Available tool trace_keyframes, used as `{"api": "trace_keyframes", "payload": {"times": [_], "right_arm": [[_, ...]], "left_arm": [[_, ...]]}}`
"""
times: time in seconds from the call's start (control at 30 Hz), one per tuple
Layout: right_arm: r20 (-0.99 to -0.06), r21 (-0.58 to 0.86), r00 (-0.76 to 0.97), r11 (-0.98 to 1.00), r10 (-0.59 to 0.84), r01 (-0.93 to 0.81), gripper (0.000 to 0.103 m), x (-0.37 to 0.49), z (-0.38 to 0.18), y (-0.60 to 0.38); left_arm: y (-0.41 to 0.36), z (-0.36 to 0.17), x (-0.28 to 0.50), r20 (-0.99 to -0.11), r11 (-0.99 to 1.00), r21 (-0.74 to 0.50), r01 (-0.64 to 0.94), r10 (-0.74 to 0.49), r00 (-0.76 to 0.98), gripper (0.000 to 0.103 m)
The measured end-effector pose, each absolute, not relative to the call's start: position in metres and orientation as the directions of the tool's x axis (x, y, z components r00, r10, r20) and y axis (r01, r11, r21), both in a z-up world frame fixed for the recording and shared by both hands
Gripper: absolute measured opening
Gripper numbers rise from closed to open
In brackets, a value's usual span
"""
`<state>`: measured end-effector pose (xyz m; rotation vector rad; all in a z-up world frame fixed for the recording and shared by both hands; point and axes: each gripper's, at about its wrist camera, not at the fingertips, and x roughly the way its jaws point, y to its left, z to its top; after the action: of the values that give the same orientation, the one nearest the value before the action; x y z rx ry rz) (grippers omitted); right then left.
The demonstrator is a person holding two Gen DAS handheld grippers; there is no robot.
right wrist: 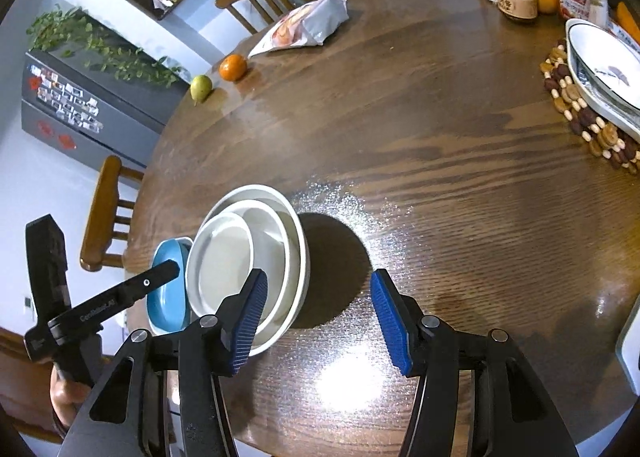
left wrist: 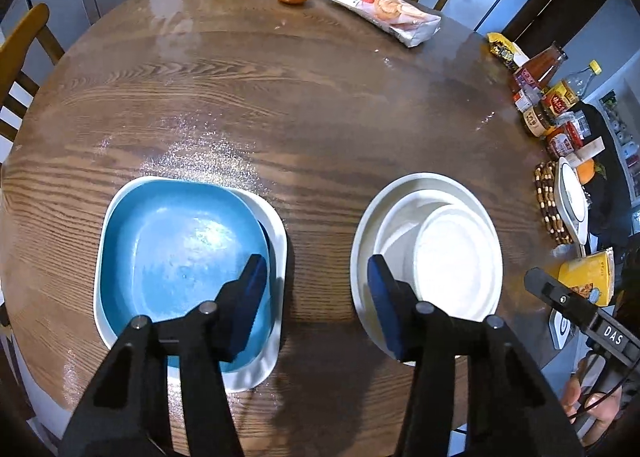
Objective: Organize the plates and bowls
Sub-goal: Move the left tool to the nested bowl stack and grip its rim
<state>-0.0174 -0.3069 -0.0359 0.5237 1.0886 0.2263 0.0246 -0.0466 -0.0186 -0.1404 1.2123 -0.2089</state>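
While both my left gripper and right gripper hung with jaws apart and empty, the blue plate sat in a white dish beside nested white bowls on the surface.

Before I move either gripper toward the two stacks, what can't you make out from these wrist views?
- Blue plate, left wrist view: near edge hidden behind the left gripper finger.
- White bowls, right wrist view: near rim covered by the right gripper finger; how many are nested is uncertain.
- Patterned dish on the beaded trivet: cut off by the frame edge.
- Jar labels: too small to read.
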Motion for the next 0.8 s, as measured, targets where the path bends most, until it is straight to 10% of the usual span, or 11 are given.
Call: {"api": "trace_keyframes", "payload": {"times": [0.8], "right_arm": [[-0.829,0.467,0.382,0.881,0.408,0.073,0.039,-0.003,-0.054,-0.296]], "left_arm": [[-0.059,-0.039,0.039,-0.946,0.976,-0.192,0.108,-0.213,0.243,0.038]]}}
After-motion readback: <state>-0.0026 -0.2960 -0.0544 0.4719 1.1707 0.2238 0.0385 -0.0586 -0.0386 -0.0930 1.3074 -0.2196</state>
